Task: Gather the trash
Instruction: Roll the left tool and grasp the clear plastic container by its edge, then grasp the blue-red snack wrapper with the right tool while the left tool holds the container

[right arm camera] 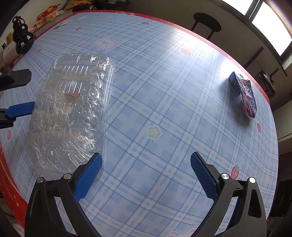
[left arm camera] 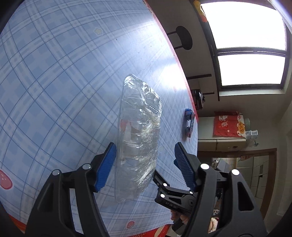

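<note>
A crumpled clear plastic clamshell box lies flat on the blue plaid tablecloth. My left gripper is open, and the box's near half lies between its blue pads; the left pad is close beside the box's edge and the right pad stands clear of it. In the right wrist view the same box lies to the left. My right gripper is open above bare cloth, its left finger overlapping the box's near corner. A blue and red snack wrapper lies near the table's right edge.
The round table has a red rim. A black stool stands beyond the far edge. A black gourd-shaped object and colourful snack packs sit at the far left. The left gripper's fingers show at the left edge.
</note>
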### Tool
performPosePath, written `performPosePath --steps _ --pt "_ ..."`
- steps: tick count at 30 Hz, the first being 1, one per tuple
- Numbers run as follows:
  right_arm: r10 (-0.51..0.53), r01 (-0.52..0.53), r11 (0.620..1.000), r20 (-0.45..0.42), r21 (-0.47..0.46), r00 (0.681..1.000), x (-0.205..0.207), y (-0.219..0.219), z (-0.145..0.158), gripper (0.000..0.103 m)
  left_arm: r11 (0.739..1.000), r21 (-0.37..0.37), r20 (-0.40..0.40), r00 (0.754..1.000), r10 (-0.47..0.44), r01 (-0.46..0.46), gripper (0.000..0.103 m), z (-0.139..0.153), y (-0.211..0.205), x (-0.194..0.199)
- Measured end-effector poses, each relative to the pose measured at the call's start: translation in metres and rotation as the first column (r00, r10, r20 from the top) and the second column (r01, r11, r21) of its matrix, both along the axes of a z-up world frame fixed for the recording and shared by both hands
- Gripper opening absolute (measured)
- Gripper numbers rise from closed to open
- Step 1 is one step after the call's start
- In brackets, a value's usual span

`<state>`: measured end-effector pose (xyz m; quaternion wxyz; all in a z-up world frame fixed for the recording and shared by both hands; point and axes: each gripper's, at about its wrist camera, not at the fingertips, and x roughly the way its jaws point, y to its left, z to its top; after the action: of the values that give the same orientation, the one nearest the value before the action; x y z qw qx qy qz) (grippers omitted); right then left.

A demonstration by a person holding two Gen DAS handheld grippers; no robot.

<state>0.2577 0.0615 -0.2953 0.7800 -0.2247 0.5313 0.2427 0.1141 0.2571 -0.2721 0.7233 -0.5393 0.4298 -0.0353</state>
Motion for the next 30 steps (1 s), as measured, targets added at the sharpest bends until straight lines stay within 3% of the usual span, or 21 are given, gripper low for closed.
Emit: performPosePath --steps 7,10,15,17,19,25,30 --pt "-0.072 0.074 0.996 -0.045 0.05 0.996 0.008 -0.027 -0.001 0.095 0.988 -0.136 0.166 0.985 -0.048 0.071 0.066 0.026 -0.014 0.024" --pt "-0.085 0.089 0.994 -0.057 0.06 0.995 0.009 -0.035 -0.003 0.095 0.974 -0.186 0.179 0.979 -0.094 0.127 0.066 0.026 -0.031 0.039" --pt "-0.104 0.109 0.991 -0.07 0.072 0.992 0.006 -0.05 -0.004 0.095 0.983 -0.097 0.122 0.982 -0.142 0.155 0.062 0.019 -0.058 0.058" --pt "-0.109 0.115 0.991 -0.076 0.075 0.991 0.003 -0.055 -0.006 0.095 0.984 -0.053 0.104 0.981 -0.166 0.172 0.038 0.019 -0.065 0.066" --pt "-0.117 0.123 0.989 -0.079 0.077 0.99 0.003 -0.061 -0.006 0.096 0.982 0.003 0.069 0.979 -0.189 0.19 0.028 0.017 -0.071 0.074" --pt "-0.117 0.124 0.989 -0.082 0.077 0.99 0.02 -0.095 -0.005 0.095 0.969 0.093 0.092 0.967 -0.238 0.229 0.024 0.028 -0.079 0.088" --pt "-0.118 0.117 0.993 0.031 0.028 0.993 0.063 -0.119 0.015 0.096 0.968 0.16 0.114 0.97 -0.214 0.194 0.023 0.042 -0.07 0.095"
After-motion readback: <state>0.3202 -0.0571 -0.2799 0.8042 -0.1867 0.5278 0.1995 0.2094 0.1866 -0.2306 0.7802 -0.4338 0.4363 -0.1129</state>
